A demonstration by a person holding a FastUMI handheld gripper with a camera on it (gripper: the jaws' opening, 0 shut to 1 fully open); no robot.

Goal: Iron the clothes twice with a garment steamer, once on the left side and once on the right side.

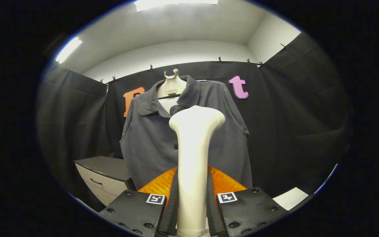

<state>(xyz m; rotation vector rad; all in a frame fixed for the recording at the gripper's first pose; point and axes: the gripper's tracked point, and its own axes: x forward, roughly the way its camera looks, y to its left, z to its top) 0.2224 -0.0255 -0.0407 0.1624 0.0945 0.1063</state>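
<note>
So the gripper [192, 200] is clamped snug on the handle of the garment steamer [194, 154], both fingers pressing it, head pointing up at the shirt [150, 138]. Shirt's on a hanger [173, 85] right behind the steamer, drawer cabinet [105, 174] down to its left. Looks like the approach bit; next it needs the head brought against one side of the shirt.

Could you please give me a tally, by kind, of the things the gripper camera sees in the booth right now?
Steamer, held upright between the gripper's fingers: 1
Shirt, dark grey, beyond the steamer: 1
Hanger, in the shirt's collar: 1
Cabinet, beside the shirt: 1
Ceiling lights: 2
Total: 6
</note>
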